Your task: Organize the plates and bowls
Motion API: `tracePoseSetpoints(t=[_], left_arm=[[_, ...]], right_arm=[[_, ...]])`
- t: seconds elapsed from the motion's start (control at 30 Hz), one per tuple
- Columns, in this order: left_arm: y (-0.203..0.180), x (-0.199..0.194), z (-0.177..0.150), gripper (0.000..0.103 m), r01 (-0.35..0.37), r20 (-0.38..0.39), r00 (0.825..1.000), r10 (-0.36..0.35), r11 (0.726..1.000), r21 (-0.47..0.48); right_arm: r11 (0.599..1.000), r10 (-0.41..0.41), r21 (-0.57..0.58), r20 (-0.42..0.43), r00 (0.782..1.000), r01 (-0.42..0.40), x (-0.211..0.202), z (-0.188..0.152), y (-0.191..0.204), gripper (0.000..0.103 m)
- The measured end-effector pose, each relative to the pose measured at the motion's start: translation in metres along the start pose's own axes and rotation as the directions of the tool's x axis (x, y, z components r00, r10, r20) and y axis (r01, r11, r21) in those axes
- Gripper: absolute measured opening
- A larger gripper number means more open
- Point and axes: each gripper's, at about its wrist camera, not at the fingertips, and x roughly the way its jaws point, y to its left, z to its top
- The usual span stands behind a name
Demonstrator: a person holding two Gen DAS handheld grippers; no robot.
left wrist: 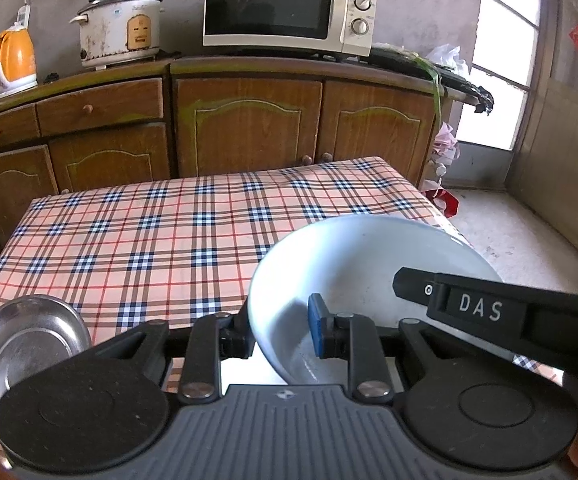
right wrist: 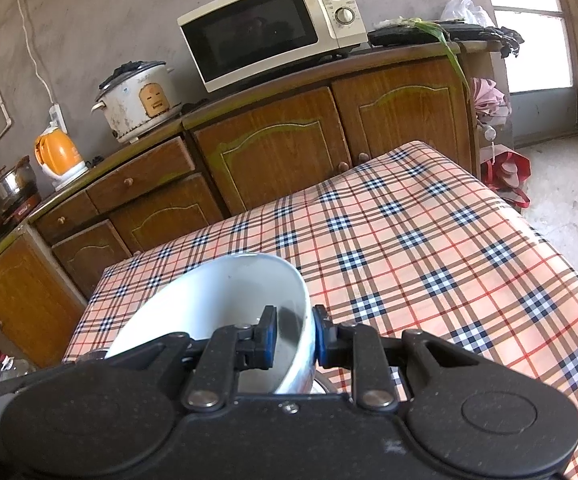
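The white bowl [left wrist: 353, 276] hangs tilted above the checked surface [left wrist: 149, 232], its rim clamped on one side by the left gripper [left wrist: 279, 332] and on the other by the right gripper [right wrist: 293, 338]. A steel dish [left wrist: 21, 340] rests nearby.

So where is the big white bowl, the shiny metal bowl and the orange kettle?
big white bowl [left wrist: 353, 256], left wrist view, inner wall.
shiny metal bowl [left wrist: 25, 344], left wrist view, its bottom.
orange kettle [right wrist: 59, 154], right wrist view, its side.

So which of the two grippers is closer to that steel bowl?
Left. The steel bowl lies just beside the left gripper, on its outer side. The right gripper is farther away, beyond the white bowl that both clamp.
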Motion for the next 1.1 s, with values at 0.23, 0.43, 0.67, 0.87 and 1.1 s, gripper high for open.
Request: tracePoseSetpoints(t=[0.23,0.43,0.67,0.87,1.1], left_arm=[[0.003,0.0,-0.006,0.025,-0.002,-0.013,1.0,0.002,1.0,-0.001],[0.006,-0.001,-0.008,0.025,-0.006,-0.014,1.0,0.006,1.0,-0.006],[0.01,0.0,-0.012,0.025,-0.01,-0.023,1.0,0.01,1.0,-0.006],[0.013,0.004,-0.014,0.025,-0.012,-0.039,0.999,0.012,1.0,-0.007],[0.017,0.008,-0.02,0.025,-0.018,-0.059,0.998,0.018,1.0,-0.005]], right_arm=[[1.0,0.001,-0.004,-0.013,1.0,-0.001,0.002,-0.005,0.002,0.026],[1.0,0.004,-0.008,-0.025,1.0,-0.004,0.005,-0.01,0.004,0.026],[1.0,0.008,-0.01,-0.038,0.999,-0.008,0.008,-0.014,0.007,0.026],[1.0,0.009,-0.015,-0.055,0.998,-0.01,0.013,-0.019,0.008,0.026],[1.0,0.01,-0.014,-0.081,0.997,-0.011,0.021,-0.026,0.008,0.026]])
